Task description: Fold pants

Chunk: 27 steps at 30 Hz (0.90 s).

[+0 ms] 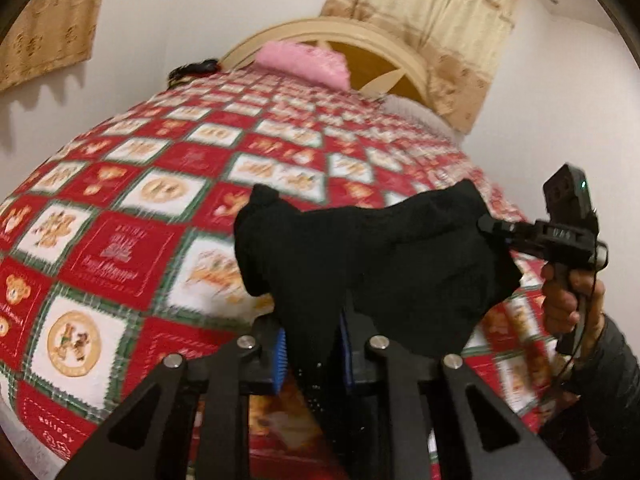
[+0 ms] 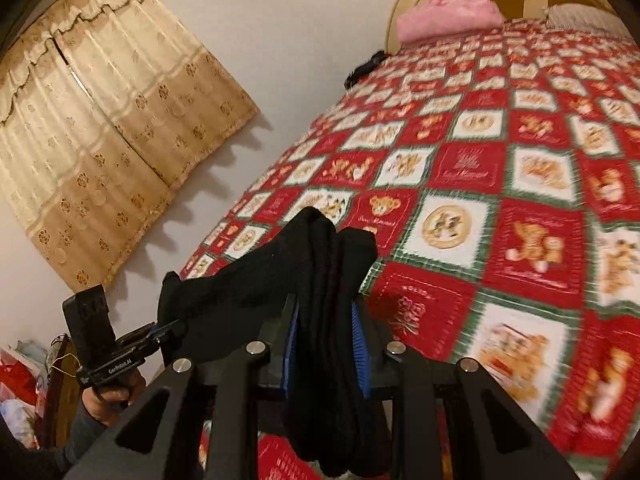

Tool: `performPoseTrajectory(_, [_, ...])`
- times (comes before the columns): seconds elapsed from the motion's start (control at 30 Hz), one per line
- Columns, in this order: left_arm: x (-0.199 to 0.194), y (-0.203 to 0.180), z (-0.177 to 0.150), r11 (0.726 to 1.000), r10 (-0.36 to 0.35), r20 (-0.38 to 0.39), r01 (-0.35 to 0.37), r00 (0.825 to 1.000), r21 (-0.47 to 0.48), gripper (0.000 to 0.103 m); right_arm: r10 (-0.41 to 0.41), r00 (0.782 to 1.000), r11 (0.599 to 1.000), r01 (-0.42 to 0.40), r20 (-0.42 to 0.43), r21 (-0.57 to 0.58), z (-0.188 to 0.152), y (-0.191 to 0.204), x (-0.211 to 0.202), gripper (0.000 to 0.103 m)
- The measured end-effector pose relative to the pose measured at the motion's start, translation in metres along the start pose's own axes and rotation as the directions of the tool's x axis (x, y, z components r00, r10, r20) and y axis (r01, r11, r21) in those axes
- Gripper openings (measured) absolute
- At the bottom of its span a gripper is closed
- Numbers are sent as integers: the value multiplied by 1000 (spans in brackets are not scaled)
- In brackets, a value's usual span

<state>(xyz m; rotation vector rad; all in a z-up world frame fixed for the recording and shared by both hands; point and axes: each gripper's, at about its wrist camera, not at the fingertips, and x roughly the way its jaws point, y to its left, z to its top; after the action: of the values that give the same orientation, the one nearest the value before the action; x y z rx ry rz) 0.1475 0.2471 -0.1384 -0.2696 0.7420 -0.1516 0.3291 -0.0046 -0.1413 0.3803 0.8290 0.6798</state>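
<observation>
The black pants hang in the air above the bed, stretched between the two tongs and not lying on the cover. The left tongs are clenched on one bunched part of the cloth: in the left wrist view the black fabric goes down between the two blue pads and fills the gap. The right tongs are clenched on another part of the same pants; in the right wrist view several thick folds of cloth stand up between the blue pads and hang down under them.

In the left wrist view the right tongs appear on the right side, biting the far edge of the cloth, with a hand and a dark sleeve behind them. In the right wrist view the left tongs appear low on the left, and the cloth runs across from them to the near tongs.

The bed has a cover of red and white squares with bears. A pink pillow lies at the rounded headboard. Beige curtains hang on the white wall. Both pictures are a little blurred.
</observation>
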Motion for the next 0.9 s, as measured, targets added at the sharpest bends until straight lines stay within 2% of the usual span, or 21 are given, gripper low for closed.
performPoseTrajectory(0.07, [13, 6, -6, 999, 39, -21, -39, 999, 10, 23, -7, 1000, 1000, 7, -18, 22, -1, -10, 13, 25])
performPoseTrajectory(0.2, [22, 12, -14, 997, 77, -16, -77, 997, -3, 40, -12, 999, 997, 15, -41, 72, -3, -32, 25, 27])
performPoseTrajectory(0.23, [16, 13, -16, 996, 90, -9, -90, 996, 2, 47, -17, 999, 997, 20, -42, 77, -4, -36, 26, 27])
performPoseTrajectory(0.33, [19, 7, -16, 993, 113, 0, -112, 994, 33, 51, -26, 999, 996, 29, -43, 86, -6, -43, 29, 28])
performPoseTrajectory(0.37, [20, 4, -17, 991, 125, 4, -125, 992, 42, 57, -23, 999, 995, 27, -42, 95, -7, -46, 30, 29])
performPoseTrajectory(0.47, [22, -1, -20, 985, 156, 12, -157, 988, 67, 64, -16, 999, 992, 20, -36, 121, -12, -54, 29, 30])
performPoseTrajectory(0.9, [25, 5, -26, 976, 210, 43, -212, 977, 42, 84, -23, 999, 991, 26, -28, 131, -14, -62, 31, 37])
